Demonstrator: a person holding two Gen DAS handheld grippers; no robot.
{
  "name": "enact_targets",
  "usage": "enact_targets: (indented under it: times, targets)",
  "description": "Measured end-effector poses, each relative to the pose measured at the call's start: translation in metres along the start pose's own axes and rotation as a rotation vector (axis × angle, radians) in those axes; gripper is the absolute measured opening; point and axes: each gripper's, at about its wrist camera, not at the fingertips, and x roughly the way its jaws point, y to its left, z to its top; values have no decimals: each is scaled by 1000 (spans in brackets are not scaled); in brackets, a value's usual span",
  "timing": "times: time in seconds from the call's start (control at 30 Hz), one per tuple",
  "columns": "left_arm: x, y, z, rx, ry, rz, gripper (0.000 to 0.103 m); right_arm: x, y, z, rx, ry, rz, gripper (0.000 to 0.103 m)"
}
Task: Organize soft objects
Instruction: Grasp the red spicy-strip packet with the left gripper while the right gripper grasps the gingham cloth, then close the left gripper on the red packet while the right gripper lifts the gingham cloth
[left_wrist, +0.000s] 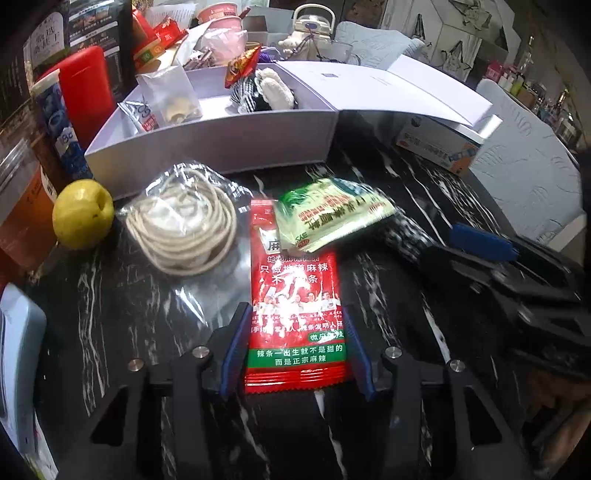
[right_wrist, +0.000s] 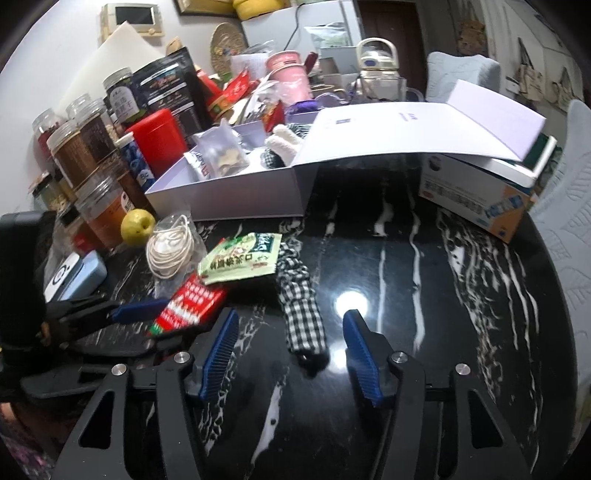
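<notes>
The left gripper (left_wrist: 293, 349) has its blue ribbed pads against both long edges of a flat red foil snack packet with white and green print (left_wrist: 295, 291), clamped on the packet's near end while the packet lies on the black white-veined marble tabletop (left_wrist: 424, 206). The right gripper (right_wrist: 290, 350) stands with its jaws apart over the tabletop; the near end of a black-and-white checked fabric strip (right_wrist: 301, 310) lies between its pads, and neither pad touches the cloth.

Taking the red packet as the landmark: a pale green plastic sachet with red lettering (left_wrist: 332, 214) lies across its far end, overlapping it. The checked strip runs out from under that sachet, on the packet's right in the left wrist view. Just beside the packet on the other side sits a coil of off-white cord in a clear plastic bag (left_wrist: 184, 229), and beyond the coil, further from the packet, rests a yellow-green round fruit (left_wrist: 83, 214).

Behind the packet, past the sachet and the coil, stands an open shallow white cardboard box (left_wrist: 214, 142) with its lid folded out flat to the right. Inside it are a cream fluffy fabric item together with a checked cloth piece (left_wrist: 269, 90), a small clear pouch (left_wrist: 170, 96) and a red wrapped sweet (left_wrist: 242, 66). Left of the box, a red cylindrical tin (right_wrist: 155, 138) and several clear jars with dark contents (right_wrist: 79, 147) crowd the table edge. Far right of the packet, under the lid's end, is a white and blue carton (right_wrist: 476, 192).
</notes>
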Motion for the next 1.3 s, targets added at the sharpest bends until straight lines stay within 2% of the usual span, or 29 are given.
enact_targets:
  times: [0.1, 0.2, 0.37, 0.43, 0.63, 0.73, 0.8, 0.83, 1.03, 1.07, 1.13, 1.17, 1.23, 1.3]
  targets:
    - [-8, -4, -10, 20, 16, -8, 49, 8, 0, 3, -7, 20, 13, 58]
    - [-15, -9, -21, 45, 32, -15, 49, 16, 0, 4, -21, 35, -1, 49]
    - [-24, -10, -35, 60, 41, -13, 49, 23, -3, -3, -17, 77, -18, 22]
    - [-26, -7, -39, 58, 44, -12, 49, 18, -1, -9, -22, 73, -19, 20]
    - [-25, -4, -42, 47, 51, -12, 50, -3, 0, -33, 11, 85, -15, 20]
    - [-22, -9, -41, 74, 42, 17, 57, -15, 1, -44, 31, 94, -24, 20]
    - [-18, -15, -40, 102, 45, 46, 72, -22, 1, -52, 46, 107, -26, 20]
    - [-15, -17, -40, 113, 45, 58, 75, -25, 2, -55, 48, 113, -26, 20]
    - [-11, -18, -36, 113, -4, 50, 76, -37, 9, -67, 28, 134, -52, 22]
    - [-10, -17, -35, 110, -11, 51, 76, -37, 9, -66, 29, 135, -52, 24]
    - [-12, -18, -34, 120, -30, 56, 55, -35, 7, -65, 39, 136, -50, 31]
    - [-12, -19, -32, 128, -29, 51, 50, -34, 6, -64, 43, 130, -46, 37]
    - [-11, -18, -31, 124, -30, 43, 49, -32, 6, -62, 43, 126, -40, 44]
    - [-12, -18, -31, 128, -36, 38, 46, -29, 8, -59, 31, 122, -39, 44]
